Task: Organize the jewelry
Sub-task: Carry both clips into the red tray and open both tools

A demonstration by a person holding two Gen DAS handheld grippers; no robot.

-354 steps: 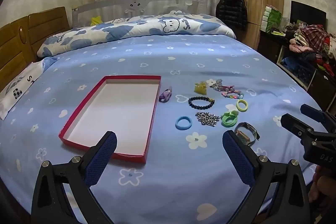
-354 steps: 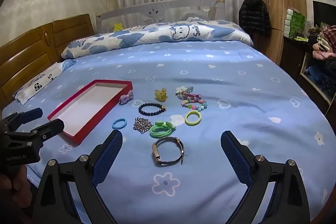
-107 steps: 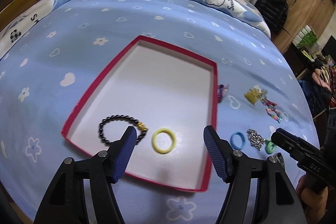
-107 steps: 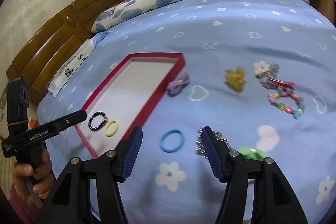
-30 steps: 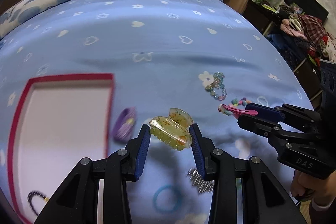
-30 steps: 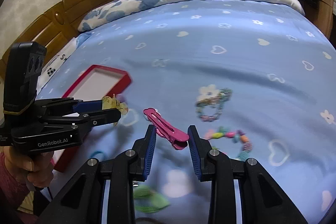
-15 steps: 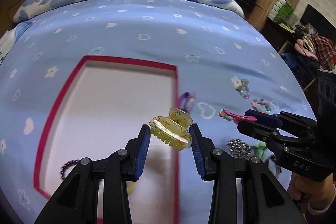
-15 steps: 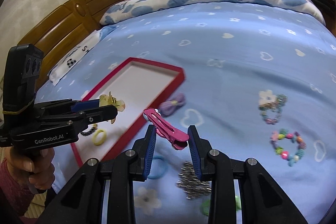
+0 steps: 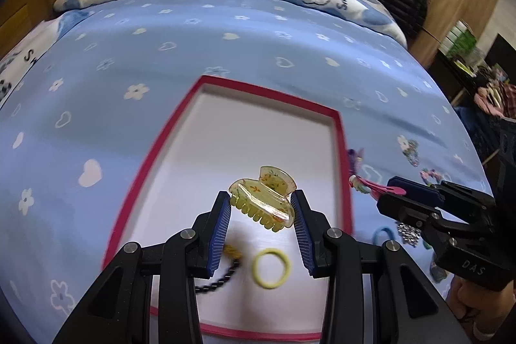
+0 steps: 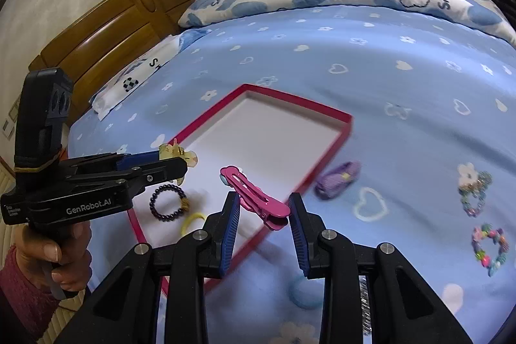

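Note:
My left gripper (image 9: 262,208) is shut on a yellow claw hair clip (image 9: 262,202) and holds it above the red-rimmed white tray (image 9: 342,150). In the tray lie a black bead bracelet (image 9: 219,278) and a yellow hair ring (image 9: 271,272). My right gripper (image 10: 263,208) is shut on a pink hair clip (image 10: 254,197), above the tray's (image 10: 345,131) right rim. The left gripper (image 10: 167,163) shows in the right wrist view over the tray's near end; the bracelet (image 10: 167,202) and yellow ring (image 10: 192,221) lie below it.
On the blue bedsheet right of the tray lie a purple bow clip (image 10: 337,179), a blue hair ring (image 10: 303,292), a silver chain (image 9: 408,232) and two colourful bead bracelets (image 10: 474,192) (image 10: 488,244). A wooden headboard (image 10: 113,44) and pillows are at the far side.
Both grippers have moved left with their clips. The left one now hangs over the tray's near middle, the right one over its right rim.

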